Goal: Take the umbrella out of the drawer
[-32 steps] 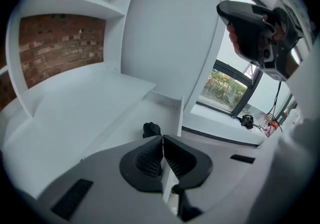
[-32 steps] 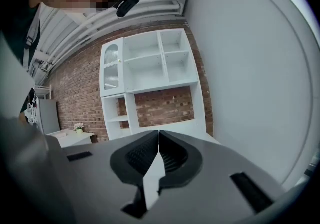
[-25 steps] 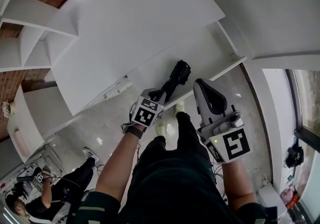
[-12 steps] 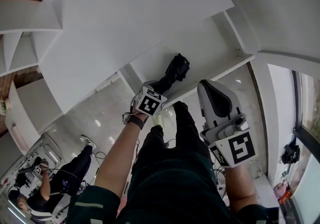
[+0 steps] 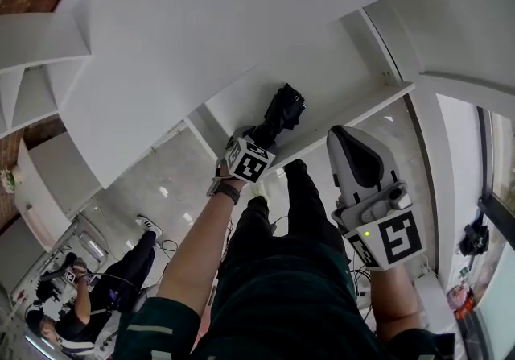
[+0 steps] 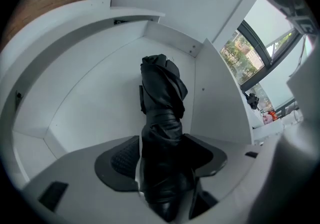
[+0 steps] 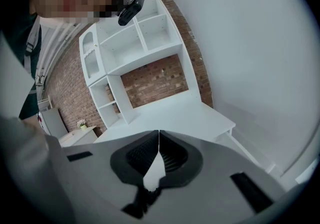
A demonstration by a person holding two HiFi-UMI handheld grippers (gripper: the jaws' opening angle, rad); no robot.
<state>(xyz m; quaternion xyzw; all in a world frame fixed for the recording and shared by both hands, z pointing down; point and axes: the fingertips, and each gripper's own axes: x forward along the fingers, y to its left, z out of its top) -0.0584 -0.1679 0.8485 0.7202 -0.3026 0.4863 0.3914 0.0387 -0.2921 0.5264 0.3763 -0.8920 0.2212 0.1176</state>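
As my left gripper [image 6: 161, 155] spread its fingers [image 6: 122, 158] around the folded black umbrella [image 6: 161, 102] in the drawer [image 6: 100, 97], I judged a deeper, centred bite wise before clamping, while my right gripper [image 7: 159, 155] stayed out of it, fingers pressed together on nothing.

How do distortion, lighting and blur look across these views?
Head view: strong fisheye bows the white drawer's edges; light even. Left gripper view: dark round vignette; the black umbrella goes soft nearest the lens. Right gripper view: same vignette; shelves curve, brick wall stays sharp.

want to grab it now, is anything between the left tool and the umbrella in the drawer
Nothing visible: the black umbrella lies uncovered in the white drawer, between the opening jaws of the left tool.
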